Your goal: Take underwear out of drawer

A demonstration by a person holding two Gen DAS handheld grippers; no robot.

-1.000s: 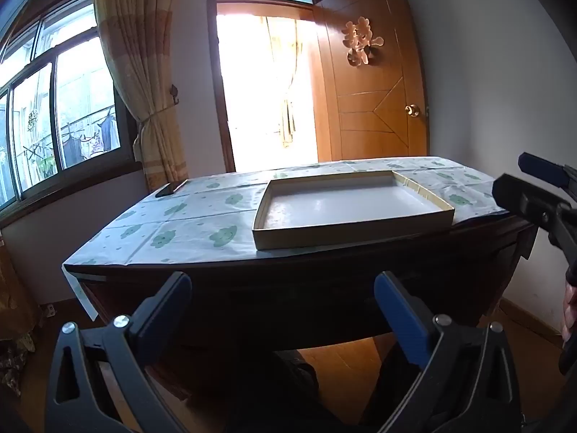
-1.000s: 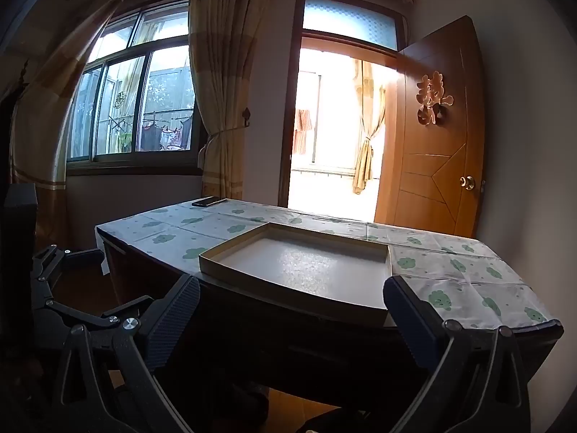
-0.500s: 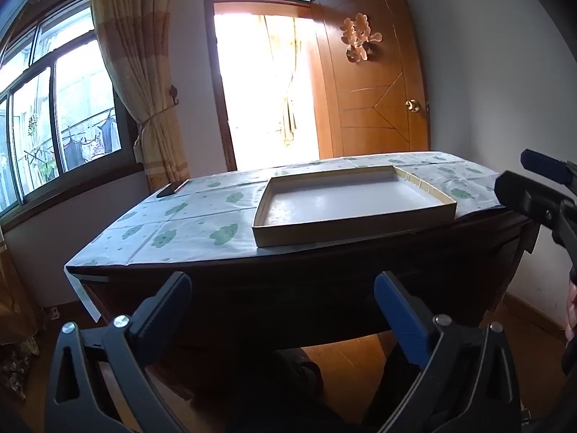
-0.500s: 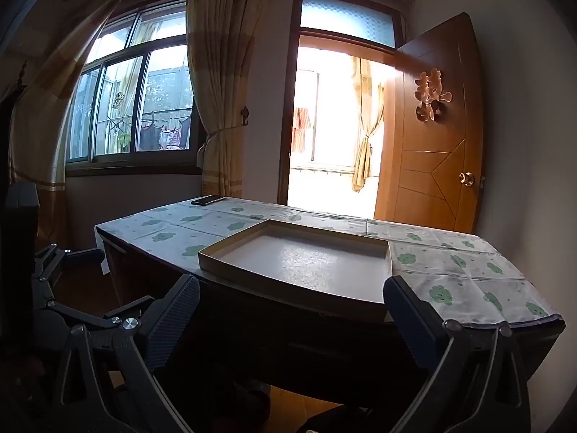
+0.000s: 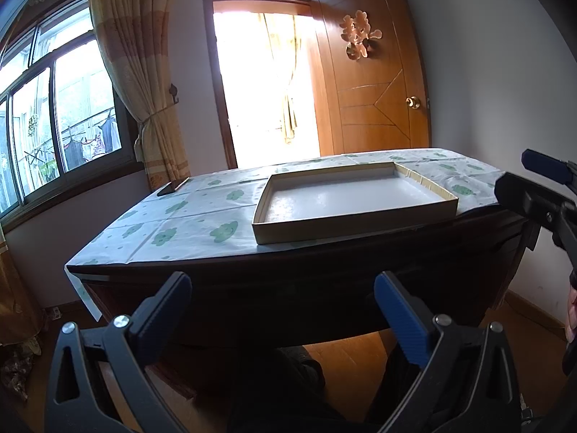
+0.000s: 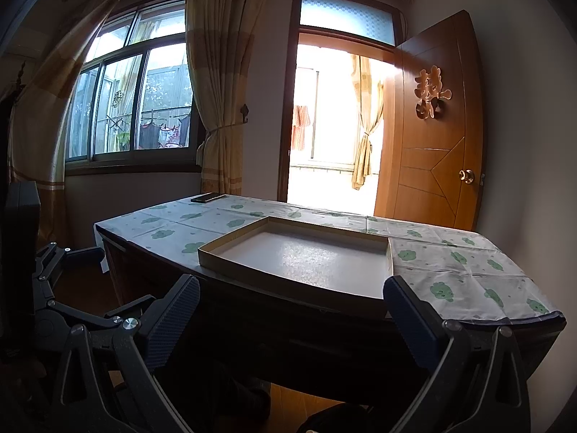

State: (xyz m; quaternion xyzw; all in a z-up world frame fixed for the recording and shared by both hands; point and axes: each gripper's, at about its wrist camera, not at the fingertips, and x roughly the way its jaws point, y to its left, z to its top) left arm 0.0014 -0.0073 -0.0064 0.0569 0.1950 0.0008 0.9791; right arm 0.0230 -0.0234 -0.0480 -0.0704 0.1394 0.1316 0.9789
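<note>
While both claws, left and right, hang spread and empty before a dark desk, its cloud-print cloth carries a shallow empty tray and a phone. No underwear or drawer shows. An ornament decorates the open door.

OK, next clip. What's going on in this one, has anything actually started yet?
Not really. A person holds both grippers in front of a dark wooden desk, and neither is touching anything. The left gripper and right gripper are both open and empty. On the patterned cloth sits a shallow tray with nothing in it, and a dark phone-like object lies at the far corner. The desk front is in shadow, so no drawer or underwear can be made out.
</note>
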